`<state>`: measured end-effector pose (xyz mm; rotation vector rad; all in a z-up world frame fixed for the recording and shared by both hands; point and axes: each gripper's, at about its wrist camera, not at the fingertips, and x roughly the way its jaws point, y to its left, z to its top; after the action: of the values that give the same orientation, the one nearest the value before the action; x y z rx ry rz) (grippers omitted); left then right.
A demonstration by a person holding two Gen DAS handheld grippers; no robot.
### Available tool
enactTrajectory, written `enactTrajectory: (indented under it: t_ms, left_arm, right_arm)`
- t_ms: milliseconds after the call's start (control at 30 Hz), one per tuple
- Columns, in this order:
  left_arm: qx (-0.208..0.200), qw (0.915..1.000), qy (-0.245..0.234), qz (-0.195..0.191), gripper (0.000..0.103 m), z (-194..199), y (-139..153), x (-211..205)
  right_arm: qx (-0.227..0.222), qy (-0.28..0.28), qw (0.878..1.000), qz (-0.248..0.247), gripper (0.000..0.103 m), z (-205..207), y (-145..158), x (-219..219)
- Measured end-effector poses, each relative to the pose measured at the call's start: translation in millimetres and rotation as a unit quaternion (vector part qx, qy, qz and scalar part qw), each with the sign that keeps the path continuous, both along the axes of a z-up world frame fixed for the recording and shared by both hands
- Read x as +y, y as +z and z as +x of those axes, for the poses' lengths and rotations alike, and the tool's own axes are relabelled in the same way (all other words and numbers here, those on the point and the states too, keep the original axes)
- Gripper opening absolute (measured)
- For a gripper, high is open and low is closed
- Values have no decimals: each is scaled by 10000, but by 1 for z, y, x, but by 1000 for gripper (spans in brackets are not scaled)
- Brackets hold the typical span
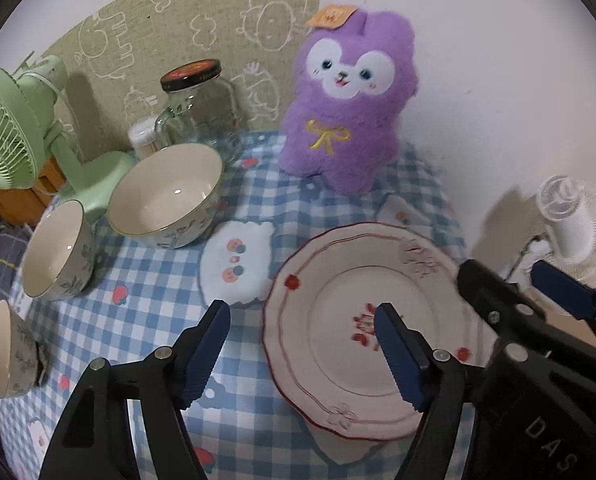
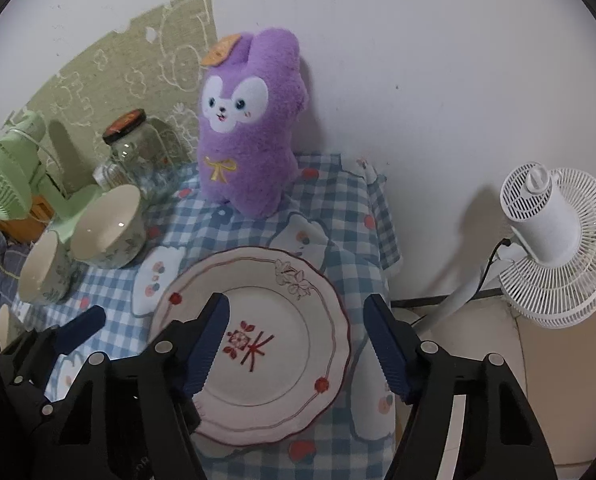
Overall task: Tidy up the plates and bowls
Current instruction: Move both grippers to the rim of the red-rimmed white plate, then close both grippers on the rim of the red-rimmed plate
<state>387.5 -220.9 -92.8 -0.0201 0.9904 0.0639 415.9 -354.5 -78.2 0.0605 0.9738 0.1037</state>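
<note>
- A small table draped in a blue-and-white checked cloth (image 2: pixel 258 236) is set against a white wall, where a green mat (image 1: pixel 170 28) with outline cartoon drawings is hung.
- The letters "DAS" are read on the right gripper's black body in the left wrist view; print on the glass jar's (image 1: pixel 202 112) dark lid is too small to be read.
- The scalloped plate (image 2: pixel 254 344), marked with a red flower motif, is placed near the cloth's right edge, which is draped over the table side.
- Three cream-lined floral bowls (image 1: pixel 166 200) (image 1: pixel 56 248) (image 1: pixel 6 348) are lined along the left edge, beside a green fan (image 1: pixel 10 120).
- The left gripper (image 1: pixel 301 350) is held spread above the plate's left rim, nothing pinched.
- The right gripper (image 2: pixel 298 344) is held spread over the right rim, nothing gripped.
- A purple plush toy (image 2: pixel 250 136) is stood behind; bare cloth is left between plate and bowls.
</note>
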Motion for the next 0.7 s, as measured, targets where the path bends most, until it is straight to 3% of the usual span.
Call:
enactTrajectory:
  t_ms: [400, 700]
  left_arm:
    - [378, 9992, -24, -141, 63, 18, -40, 3]
    - [615, 9979, 17, -187, 53, 24, -58, 7]
  right_arm:
    - [257, 39, 9997, -12, 70, 18, -39, -1]
    - [476, 10, 9988, -106, 58, 23, -62, -6]
